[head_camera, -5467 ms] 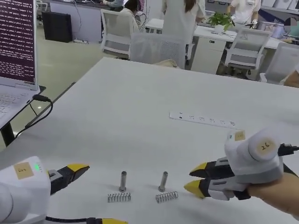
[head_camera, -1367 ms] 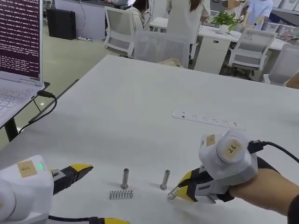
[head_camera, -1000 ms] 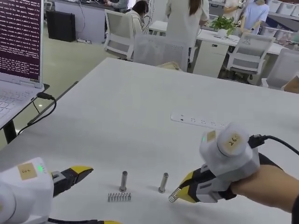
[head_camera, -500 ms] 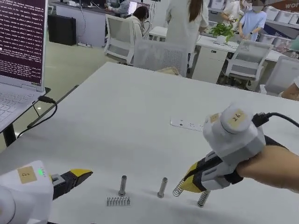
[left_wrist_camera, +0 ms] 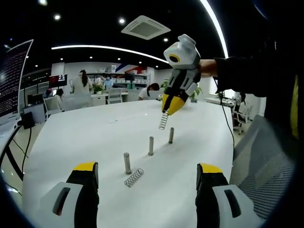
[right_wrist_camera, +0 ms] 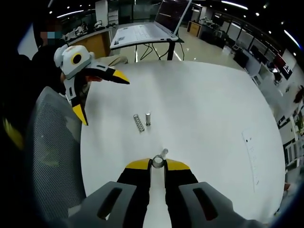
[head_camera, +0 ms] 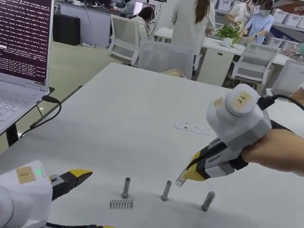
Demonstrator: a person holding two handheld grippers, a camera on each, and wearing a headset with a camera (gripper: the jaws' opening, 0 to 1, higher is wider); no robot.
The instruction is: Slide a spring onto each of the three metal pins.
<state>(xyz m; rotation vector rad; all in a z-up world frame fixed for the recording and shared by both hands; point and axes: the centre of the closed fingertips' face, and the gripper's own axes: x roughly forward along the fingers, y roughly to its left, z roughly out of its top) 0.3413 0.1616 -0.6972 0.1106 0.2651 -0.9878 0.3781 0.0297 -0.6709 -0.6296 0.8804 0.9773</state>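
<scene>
Springs like these are looking light, thin-wired and squashy, so each is probably asking for a soft pinch near one end, with the bore at the other end left free for the pin; too hard a squeeze is likely bending the coils or making the spring pop out. At far left the left gripper (left_wrist_camera: 147,167) is hovering with jaws spread wide and nothing between them. Just right of it in the head view, a loose spring (head_camera: 121,204) is lying flat on the table (head_camera: 142,109), close below the upright left pin (head_camera: 126,186). Near the bottom centre the middle pin (head_camera: 166,189) is standing bare. Just above and to its right, apart from its tip, the held spring (head_camera: 181,177) is hanging tilted, with the right gripper (head_camera: 192,172) pinching its upper end between closed jaws. At lower right the third pin (head_camera: 207,201) is already wearing a spring.
</scene>
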